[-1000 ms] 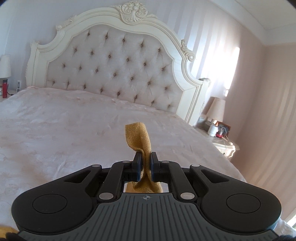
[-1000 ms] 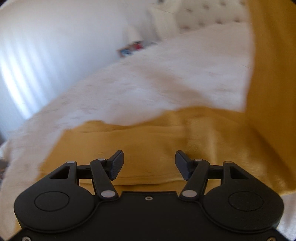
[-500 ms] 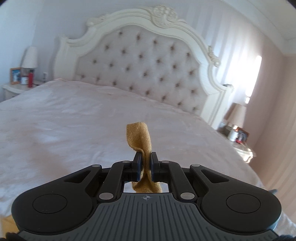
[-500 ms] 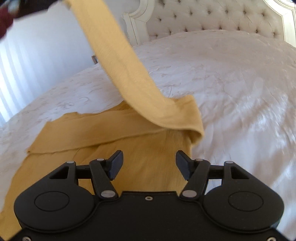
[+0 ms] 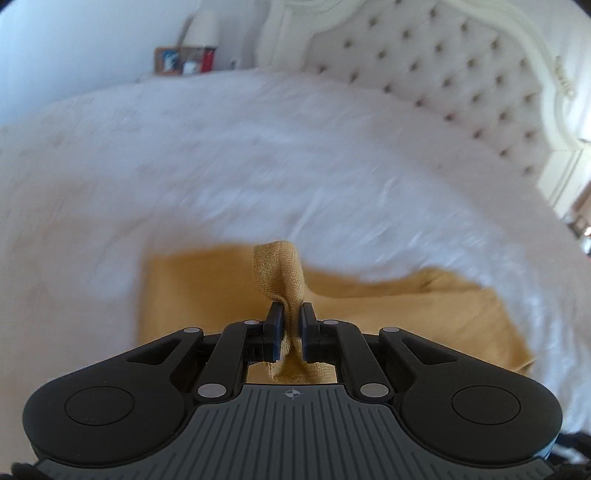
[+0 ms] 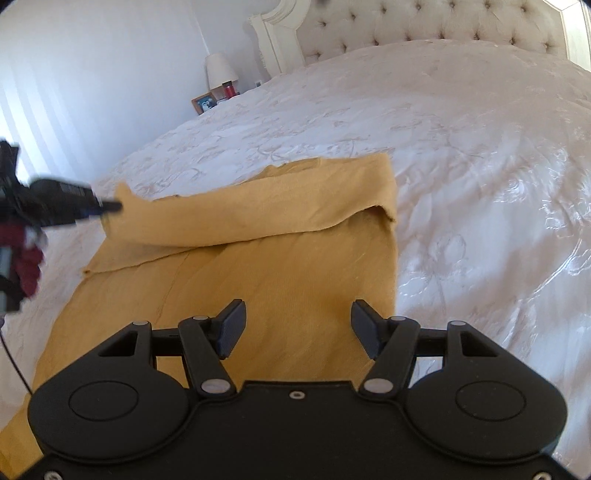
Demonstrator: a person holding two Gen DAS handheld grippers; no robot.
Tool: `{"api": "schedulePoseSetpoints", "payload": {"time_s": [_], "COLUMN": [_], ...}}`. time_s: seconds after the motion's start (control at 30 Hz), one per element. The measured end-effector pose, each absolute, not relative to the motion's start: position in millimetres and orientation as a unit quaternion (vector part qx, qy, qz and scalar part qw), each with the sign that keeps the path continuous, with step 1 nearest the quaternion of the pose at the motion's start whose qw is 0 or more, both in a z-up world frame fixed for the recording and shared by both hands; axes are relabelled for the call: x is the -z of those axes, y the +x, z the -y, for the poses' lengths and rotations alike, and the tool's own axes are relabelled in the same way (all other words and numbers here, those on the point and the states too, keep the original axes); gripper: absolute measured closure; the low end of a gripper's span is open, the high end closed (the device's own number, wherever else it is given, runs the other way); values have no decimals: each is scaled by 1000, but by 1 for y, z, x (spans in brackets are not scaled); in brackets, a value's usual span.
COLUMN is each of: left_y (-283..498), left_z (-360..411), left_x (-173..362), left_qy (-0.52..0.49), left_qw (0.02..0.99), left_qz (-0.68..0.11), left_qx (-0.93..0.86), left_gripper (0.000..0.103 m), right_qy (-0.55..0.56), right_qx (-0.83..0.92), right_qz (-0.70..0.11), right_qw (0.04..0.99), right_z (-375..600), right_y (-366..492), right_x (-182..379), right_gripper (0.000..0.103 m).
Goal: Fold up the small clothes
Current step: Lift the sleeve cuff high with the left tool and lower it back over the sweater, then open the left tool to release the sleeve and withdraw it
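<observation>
A mustard-yellow garment (image 6: 258, 266) lies spread on the white bed, its far part folded over into a band (image 6: 258, 206). My left gripper (image 5: 290, 317) is shut on a bunched end of that garment (image 5: 280, 273), which sticks up between the pads. In the right wrist view the left gripper (image 6: 107, 206) shows at the left edge, blurred, holding the folded band's left end just above the cloth. My right gripper (image 6: 295, 325) stands open above the near part of the garment with nothing between its fingers.
The white patterned bedspread (image 6: 461, 166) stretches right and beyond the garment to a tufted headboard (image 6: 406, 26). A nightstand with a lamp (image 6: 221, 68) and a picture frame (image 6: 204, 102) stands at the bed's far left. A dark red sleeve (image 6: 29, 266) is behind the left gripper.
My left gripper has swung down and across with the garment's end, laying the lifted strip over as a fold. The right gripper has shifted sideways early on and stays open.
</observation>
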State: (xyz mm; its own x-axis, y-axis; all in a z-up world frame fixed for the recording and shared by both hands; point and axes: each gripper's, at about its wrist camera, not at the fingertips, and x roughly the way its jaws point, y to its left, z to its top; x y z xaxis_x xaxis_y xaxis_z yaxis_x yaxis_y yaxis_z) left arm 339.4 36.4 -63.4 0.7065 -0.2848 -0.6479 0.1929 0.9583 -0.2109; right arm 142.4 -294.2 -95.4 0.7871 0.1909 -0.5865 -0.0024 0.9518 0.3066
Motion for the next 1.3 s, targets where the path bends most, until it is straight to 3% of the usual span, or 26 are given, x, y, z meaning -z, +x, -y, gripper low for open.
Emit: {"api": "schedulePoseSetpoints", "payload": {"time_s": [0.3, 0.5, 0.77, 1.0, 1.07, 1.1, 1.13, 1.3], "left_y": [328, 318, 313, 317, 318, 317, 315, 297], "left_z": [-61, -86, -80, -64, -62, -62, -63, -80], "left_x": [94, 78, 87, 103, 105, 104, 102, 85], "left_qy": [-64, -95, -31, -34, -39, -38, -35, -56], "left_qw": [923, 945, 929, 915, 913, 913, 916, 933], "left_qz": [-365, -302, -353, -385, -389, -386, -379, -341], "left_qx": [106, 85, 103, 115, 119, 123, 125, 97], "left_gripper": [88, 85, 85, 78, 79, 92, 96, 96], "right_qy": [144, 144, 150, 148, 151, 152, 153, 144], "right_qx": [-50, -48, -59, -64, -62, -61, -60, -59], "right_qz": [-335, -335, -333, -335, -335, -336, -336, -333], "right_qw": [930, 930, 929, 928, 928, 928, 928, 930], "right_z": [291, 290, 280, 276, 277, 277, 278, 278], "right_y": [136, 134, 138, 133, 132, 132, 131, 132], "right_x": [100, 100, 99, 100, 100, 100, 99, 97], "right_gripper": [36, 36, 35, 35, 35, 35, 35, 35]}}
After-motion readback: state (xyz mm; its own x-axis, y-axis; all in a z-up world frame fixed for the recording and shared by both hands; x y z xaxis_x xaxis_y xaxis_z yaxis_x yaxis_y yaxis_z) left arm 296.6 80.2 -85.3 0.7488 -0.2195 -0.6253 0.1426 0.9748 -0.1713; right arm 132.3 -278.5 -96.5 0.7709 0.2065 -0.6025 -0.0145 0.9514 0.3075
